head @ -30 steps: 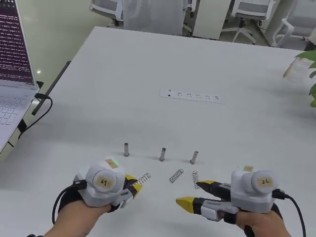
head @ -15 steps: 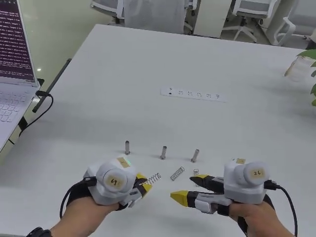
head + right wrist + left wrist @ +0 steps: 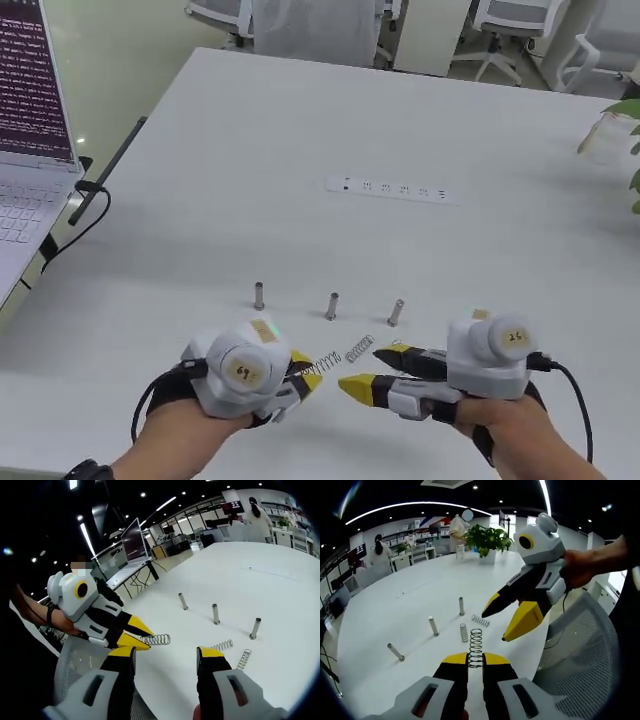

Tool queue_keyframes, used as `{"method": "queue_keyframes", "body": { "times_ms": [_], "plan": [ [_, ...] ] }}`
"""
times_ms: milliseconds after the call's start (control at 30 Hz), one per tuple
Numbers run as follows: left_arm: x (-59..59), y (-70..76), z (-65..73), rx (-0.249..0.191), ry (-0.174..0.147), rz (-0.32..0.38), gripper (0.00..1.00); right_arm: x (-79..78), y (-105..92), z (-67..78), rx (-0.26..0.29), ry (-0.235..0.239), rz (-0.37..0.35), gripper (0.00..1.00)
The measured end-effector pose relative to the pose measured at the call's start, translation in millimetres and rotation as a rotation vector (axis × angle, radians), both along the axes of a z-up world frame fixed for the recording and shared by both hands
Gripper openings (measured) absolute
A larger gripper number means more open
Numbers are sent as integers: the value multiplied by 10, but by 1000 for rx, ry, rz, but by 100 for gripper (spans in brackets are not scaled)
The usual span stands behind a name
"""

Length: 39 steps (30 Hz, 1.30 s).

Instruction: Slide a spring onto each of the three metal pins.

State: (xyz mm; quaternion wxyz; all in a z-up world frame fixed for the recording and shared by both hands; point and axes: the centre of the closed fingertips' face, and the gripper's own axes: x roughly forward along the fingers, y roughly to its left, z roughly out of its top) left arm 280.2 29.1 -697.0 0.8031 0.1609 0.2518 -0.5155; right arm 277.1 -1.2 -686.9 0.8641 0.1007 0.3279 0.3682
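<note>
Head cam looks steeply down over the tabletop, with the pins a bit toward 6 o'clock of centre. Both gripper cams sit low and close, aimed inward at each other. All three share the pins, at roughly 10 and 1 o'clock in the gripper views.

- The near end of the held spring is hidden between the jaws of the left gripper.
- The loose spring just ahead of the right gripper is largely covered by one jaw in the head view.
</note>
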Motion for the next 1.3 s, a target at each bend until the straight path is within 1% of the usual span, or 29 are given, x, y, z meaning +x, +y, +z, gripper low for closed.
{"method": "queue_keyframes", "body": {
  "times_ms": [100,200,333,367,533,700,800,1000,1133,1300],
  "plan": [
    [-40,-41,21,-3,-7,-17,2,9,68,14,30,10,8,43],
    [-69,-64,32,-5,-16,-34,2,23,104,-1,40,15,7,43],
    [-100,-75,16,11,-44,-63,2,18,145,-13,76,38,6,40],
    [-101,-75,14,12,-46,-66,2,10,160,-15,93,52,6,39],
    [-97,-77,21,7,-46,-65,2,-10,184,-26,128,75,-1,33],
    [-96,-82,15,10,-47,-71,2,-30,191,-35,140,87,-4,24],
    [-96,-86,16,11,-48,-76,2,-20,172,-35,148,89,-16,21],
    [-102,-83,8,21,-55,-85,2,-3,130,25,191,83,-45,12],
    [-115,-97,-3,30,-63,-96,2,-13,140,17,188,87,-41,11],
    [-124,-121,7,29,-68,-106,2,-30,163,42,189,87,-30,11]
  ]
}}
